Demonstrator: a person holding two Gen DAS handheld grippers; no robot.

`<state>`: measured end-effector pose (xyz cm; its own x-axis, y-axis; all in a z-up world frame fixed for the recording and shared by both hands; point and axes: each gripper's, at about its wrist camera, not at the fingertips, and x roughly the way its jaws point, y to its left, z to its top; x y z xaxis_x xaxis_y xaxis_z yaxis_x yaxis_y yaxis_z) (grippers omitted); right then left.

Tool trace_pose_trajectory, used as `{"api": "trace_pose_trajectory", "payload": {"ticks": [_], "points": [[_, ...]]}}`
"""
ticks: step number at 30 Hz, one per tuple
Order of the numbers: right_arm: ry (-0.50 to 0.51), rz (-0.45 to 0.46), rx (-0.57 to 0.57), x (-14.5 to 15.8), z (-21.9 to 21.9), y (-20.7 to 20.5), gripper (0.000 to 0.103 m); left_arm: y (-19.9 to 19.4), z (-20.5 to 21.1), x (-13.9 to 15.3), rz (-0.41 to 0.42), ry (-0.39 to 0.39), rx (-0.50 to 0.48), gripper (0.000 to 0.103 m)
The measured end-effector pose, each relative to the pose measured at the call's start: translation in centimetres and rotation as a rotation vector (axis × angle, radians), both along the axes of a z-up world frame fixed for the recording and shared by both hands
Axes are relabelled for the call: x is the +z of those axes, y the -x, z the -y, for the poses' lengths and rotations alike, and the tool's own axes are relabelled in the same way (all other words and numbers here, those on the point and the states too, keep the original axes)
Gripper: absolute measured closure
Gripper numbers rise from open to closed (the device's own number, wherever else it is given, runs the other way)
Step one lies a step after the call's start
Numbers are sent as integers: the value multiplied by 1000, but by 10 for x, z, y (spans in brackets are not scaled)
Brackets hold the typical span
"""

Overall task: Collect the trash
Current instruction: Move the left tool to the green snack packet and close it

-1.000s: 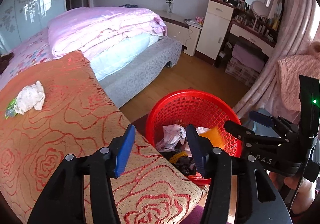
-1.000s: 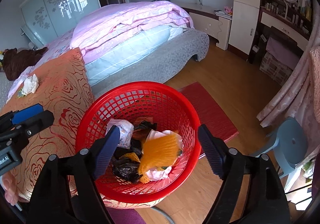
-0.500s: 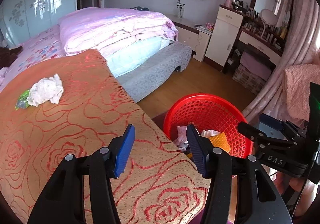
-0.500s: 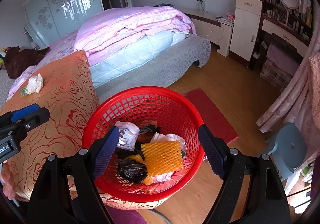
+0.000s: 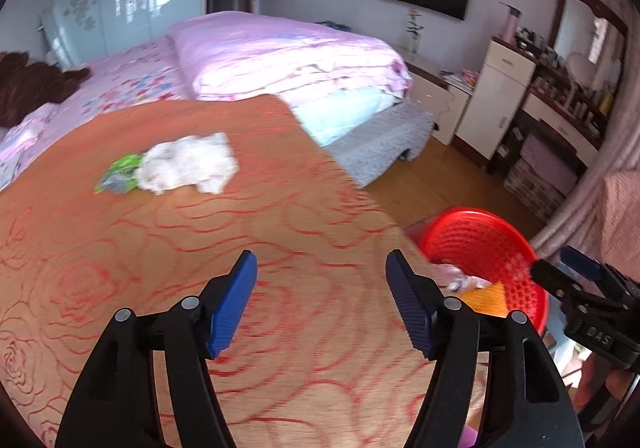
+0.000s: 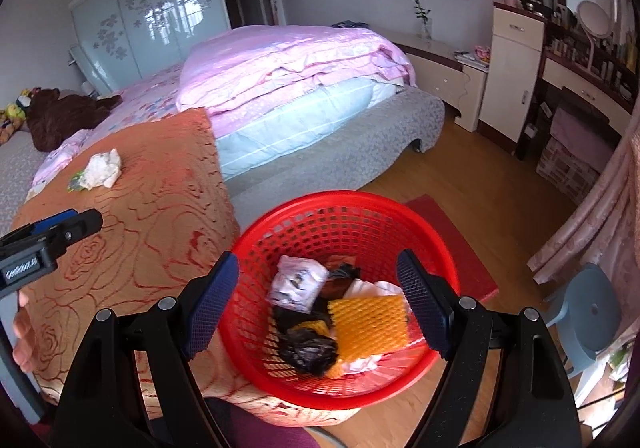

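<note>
A crumpled white tissue [image 5: 188, 167] lies on the orange rose-patterned cover [image 5: 160, 268], with a green wrapper [image 5: 118, 175] against its left side. My left gripper [image 5: 320, 280] hovers over the cover, well short of the tissue; its jaws are opening and nothing is between them. The red mesh basket [image 6: 340, 215] stands at the cover's right edge and holds several pieces of trash, among them an orange foam net [image 6: 370, 322] and a black bag [image 6: 308, 348]. My right gripper [image 6: 320, 288] is open above the basket, holding nothing. The tissue [image 6: 103, 169] also shows far left in the right wrist view.
A bed with a folded pink quilt [image 5: 288, 55] lies behind the cover. A white cabinet [image 5: 500, 95] and a dressing table [image 6: 580, 87] line the right wall. A blue stool [image 6: 588, 308] and a red mat [image 6: 452, 240] sit on the wooden floor by the basket.
My left gripper has swung left from over the basket to over the cover, toward the tissue, and its jaws have widened. My right gripper stays open over the basket, slightly higher.
</note>
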<state>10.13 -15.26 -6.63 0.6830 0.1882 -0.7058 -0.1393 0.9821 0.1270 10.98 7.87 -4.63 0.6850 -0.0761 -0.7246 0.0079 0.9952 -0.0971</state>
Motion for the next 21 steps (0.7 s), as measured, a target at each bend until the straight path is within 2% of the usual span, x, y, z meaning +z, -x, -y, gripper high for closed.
{"api": "trace_pose_trajectory", "payload": {"ticks": [13, 21], "points": [[-16, 1, 139, 4, -72, -5, 25, 5, -113, 1, -1, 37, 238, 38], [-35, 5, 184, 7, -107, -14, 25, -1, -156, 1, -7, 27, 315, 37]]}}
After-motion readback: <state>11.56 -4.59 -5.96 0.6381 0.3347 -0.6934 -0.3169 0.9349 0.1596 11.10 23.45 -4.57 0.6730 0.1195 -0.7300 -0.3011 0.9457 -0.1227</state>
